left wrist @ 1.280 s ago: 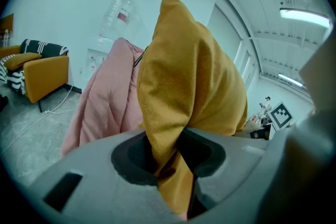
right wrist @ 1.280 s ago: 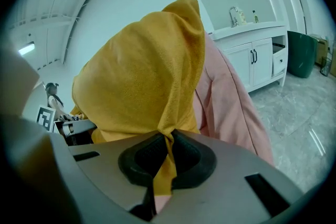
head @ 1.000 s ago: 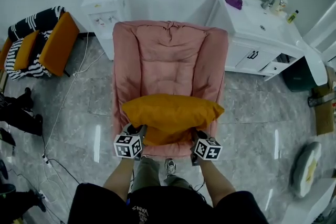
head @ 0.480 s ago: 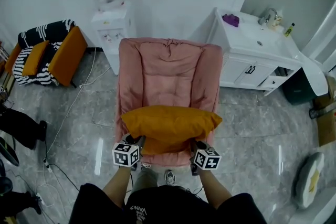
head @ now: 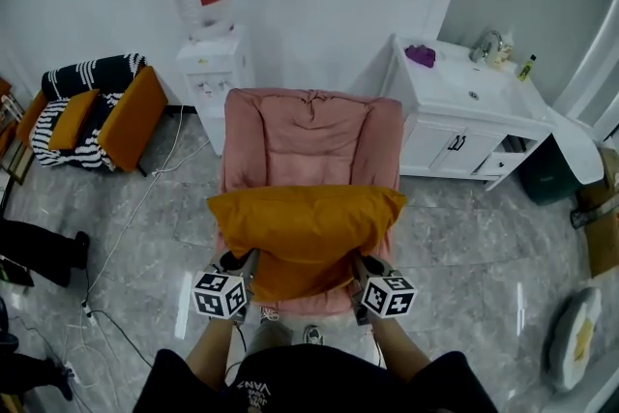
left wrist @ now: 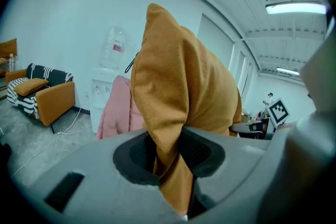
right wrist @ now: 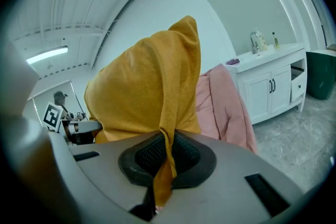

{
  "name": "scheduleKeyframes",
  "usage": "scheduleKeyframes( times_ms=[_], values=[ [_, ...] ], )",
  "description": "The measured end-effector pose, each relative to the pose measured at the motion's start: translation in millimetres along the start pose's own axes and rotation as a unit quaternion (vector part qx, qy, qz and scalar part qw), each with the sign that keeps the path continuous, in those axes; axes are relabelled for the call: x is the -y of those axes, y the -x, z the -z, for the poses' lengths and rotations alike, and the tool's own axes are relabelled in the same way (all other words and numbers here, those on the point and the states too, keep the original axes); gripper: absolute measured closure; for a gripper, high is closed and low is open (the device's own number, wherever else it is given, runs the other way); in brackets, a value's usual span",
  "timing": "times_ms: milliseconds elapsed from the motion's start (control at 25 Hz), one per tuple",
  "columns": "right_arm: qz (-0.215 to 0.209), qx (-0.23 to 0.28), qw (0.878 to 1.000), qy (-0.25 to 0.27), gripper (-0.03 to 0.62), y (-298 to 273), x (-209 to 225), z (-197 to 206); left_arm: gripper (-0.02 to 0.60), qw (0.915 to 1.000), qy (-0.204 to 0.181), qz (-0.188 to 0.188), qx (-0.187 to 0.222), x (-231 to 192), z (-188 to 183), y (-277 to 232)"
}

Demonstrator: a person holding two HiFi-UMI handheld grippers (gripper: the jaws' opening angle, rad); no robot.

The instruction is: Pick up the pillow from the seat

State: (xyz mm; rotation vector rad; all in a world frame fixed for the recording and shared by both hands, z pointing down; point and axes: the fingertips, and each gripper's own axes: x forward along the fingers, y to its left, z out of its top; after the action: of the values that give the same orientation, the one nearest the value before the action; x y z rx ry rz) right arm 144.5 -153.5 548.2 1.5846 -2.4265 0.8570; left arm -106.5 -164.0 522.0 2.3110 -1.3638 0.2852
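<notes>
An orange pillow (head: pixel 305 222) hangs in the air in front of the pink padded chair (head: pixel 309 135), held by both near corners. My left gripper (head: pixel 242 264) is shut on the pillow's left corner, with a thick fold of orange cloth (left wrist: pixel 176 113) pinched between the jaws. My right gripper (head: pixel 363 268) is shut on the right corner, where a thin edge of the pillow (right wrist: pixel 157 97) runs down between the pads. Behind the pillow the pink chair (left wrist: pixel 118 110) shows in the left gripper view, and the chair (right wrist: pixel 226 102) in the right gripper view too.
A white water dispenser (head: pixel 213 44) stands behind the chair at the left. A white sink cabinet (head: pixel 474 116) is at the right. An orange and striped sofa (head: pixel 92 111) sits far left. Cables (head: pixel 126 227) trail over the marble floor.
The pillow has risen off the seat and come toward me with both grippers. The head view has tilted up, showing more of the wall and the dispenser.
</notes>
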Motion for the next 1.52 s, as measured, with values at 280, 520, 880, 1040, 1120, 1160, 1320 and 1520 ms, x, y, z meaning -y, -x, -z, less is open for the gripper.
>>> scheduleKeyframes(
  times_ms=[280,520,880,1040,1120,1160,1320,1520],
  values=[
    [-0.037,0.087,0.995,0.044,0.579,39,-39,-72,0.465,0.9964,-0.007,0.007,0.084,17,-54,39],
    [-0.052,0.142,0.985,0.083,0.579,71,-70,-133,0.465,0.989,-0.029,0.025,0.143,36,-110,68],
    [-0.098,0.238,0.962,0.095,0.577,113,-113,-200,0.462,0.9711,-0.076,0.035,0.223,64,-190,121],
    [-0.108,0.258,0.954,0.105,0.576,128,-126,-216,0.462,0.9646,-0.089,0.04,0.245,73,-207,139],
    [-0.109,0.268,0.951,0.11,0.576,135,-130,-222,0.462,0.9623,-0.09,0.04,0.253,78,-213,145],
    [-0.109,0.272,0.949,0.113,0.576,138,-131,-225,0.462,0.9615,-0.09,0.039,0.257,80,-216,148],
    [-0.111,0.282,0.946,0.116,0.577,146,-133,-228,0.462,0.9592,-0.093,0.042,0.264,85,-218,153],
    [-0.109,0.281,0.946,0.121,0.579,149,-133,-232,0.462,0.9591,-0.094,0.041,0.264,88,-221,154]
  ],
)
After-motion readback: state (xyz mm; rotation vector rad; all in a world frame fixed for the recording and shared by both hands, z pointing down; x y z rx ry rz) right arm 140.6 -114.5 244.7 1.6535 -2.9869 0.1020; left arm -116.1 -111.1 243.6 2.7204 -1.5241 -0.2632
